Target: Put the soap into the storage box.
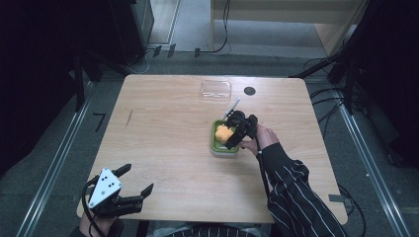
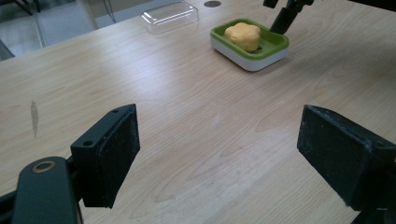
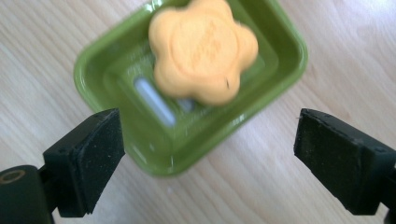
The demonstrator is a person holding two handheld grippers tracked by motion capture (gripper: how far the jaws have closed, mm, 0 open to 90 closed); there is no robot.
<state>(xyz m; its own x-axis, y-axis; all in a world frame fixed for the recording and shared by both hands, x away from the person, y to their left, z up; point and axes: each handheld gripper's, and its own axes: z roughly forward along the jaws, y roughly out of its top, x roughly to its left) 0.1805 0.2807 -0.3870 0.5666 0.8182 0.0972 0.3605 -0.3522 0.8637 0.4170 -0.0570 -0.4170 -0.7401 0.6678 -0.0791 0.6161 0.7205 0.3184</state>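
Observation:
A green soap dish with a white base sits right of the table's middle. An orange flower-shaped soap lies in it. My right gripper hovers just above the dish, open, its jaws wide apart with nothing between them. My left gripper stands open over the bare wood at the table's near left corner, far from the dish.
A clear plastic lid lies at the far side of the wooden table. A round black grommet sits beside it. Cables and dark stands surround the table on the floor.

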